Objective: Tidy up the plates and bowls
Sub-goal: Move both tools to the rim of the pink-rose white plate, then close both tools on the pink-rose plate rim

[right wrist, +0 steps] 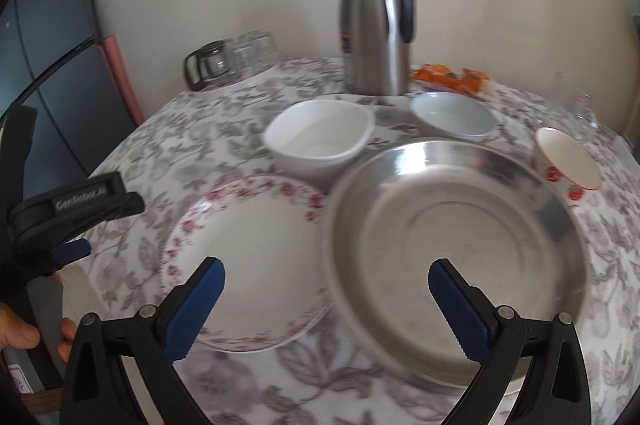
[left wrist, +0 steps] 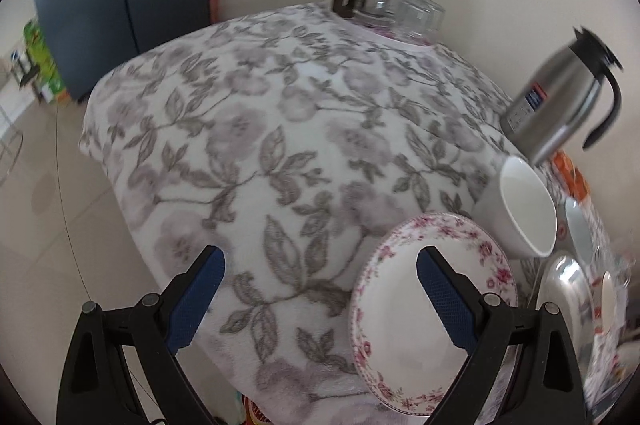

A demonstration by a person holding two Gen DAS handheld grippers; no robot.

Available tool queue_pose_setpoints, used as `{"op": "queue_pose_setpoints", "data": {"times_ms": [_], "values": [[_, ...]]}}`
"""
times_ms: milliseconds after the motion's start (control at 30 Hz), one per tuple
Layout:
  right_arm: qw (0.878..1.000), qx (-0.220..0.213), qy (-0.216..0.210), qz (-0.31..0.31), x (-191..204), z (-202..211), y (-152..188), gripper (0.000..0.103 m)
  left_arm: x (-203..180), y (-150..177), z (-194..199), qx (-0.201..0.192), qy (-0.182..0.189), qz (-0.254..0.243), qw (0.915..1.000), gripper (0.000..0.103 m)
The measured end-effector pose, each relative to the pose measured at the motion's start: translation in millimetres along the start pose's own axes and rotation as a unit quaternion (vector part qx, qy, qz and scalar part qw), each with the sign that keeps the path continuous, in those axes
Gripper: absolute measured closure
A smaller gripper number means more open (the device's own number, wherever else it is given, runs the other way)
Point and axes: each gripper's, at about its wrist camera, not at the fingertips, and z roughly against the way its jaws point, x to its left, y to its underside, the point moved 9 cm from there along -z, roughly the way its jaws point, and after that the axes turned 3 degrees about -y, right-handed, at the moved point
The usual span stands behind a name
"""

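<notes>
Both grippers are spread wide and hold nothing. The right gripper (right wrist: 326,301) hovers at lower centre over the touching rims of the floral plate (right wrist: 244,261) and steel plate (right wrist: 456,257) on the desk (right wrist: 224,129). The left gripper (left wrist: 320,289) hangs beside the floral plate. Pinching where the rims meet could catch both plates, tipping or scraping one.

Both wrist views over floral plate (left wrist: 420,313)

On the floral tablecloth sit one pink-flowered white ceramic plate (right wrist: 256,265), one large round stainless-steel dish (right wrist: 456,257), two plain white bowls (right wrist: 320,141) (right wrist: 454,115), one small strawberry-patterned cup (right wrist: 568,161), one steel thermos jug (right wrist: 376,25), and one glass carafe (right wrist: 208,65).
</notes>
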Motion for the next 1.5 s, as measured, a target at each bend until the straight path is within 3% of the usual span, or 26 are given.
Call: {"op": "queue_pose_setpoints", "data": {"times_ms": [333,633,733,967,1133,1333,1500], "values": [[0.999,-0.007,-0.041,0.028,50.0,-5.5,4.6,0.000,26.5,5.3,-17.0,0.038,0.004,0.033,0.9987,0.006],[0.998,0.016,-0.052,0.044,70.9,-13.0,17.9,0.005,34.2,12.4,-28.4,0.060,0.016,0.040,0.9973,0.006],[0.998,0.033,-0.044,0.032,66.8,-19.1,25.0,0.014,33.1,15.5,-31.5,0.070,0.022,0.041,0.9964,0.006],[0.999,0.049,-0.003,0.011,49.8,-27.6,33.7,0.022,19.2,23.3,-39.2,0.095,0.053,0.033,0.9935,0.006],[0.997,0.077,0.018,-0.010,34.5,-38.0,43.5,0.036,5.6,28.5,-45.9,0.109,0.077,0.022,0.9908,0.006],[0.996,0.079,0.040,-0.001,29.3,-42.5,47.4,0.039,-10.4,27.6,-50.9,0.105,0.095,0.015,0.9898,0.007],[0.995,0.088,0.054,0.007,29.8,-44.2,51.4,0.040,-21.0,25.2,-56.0,0.104,0.111,0.008,0.9883,0.023]]}}
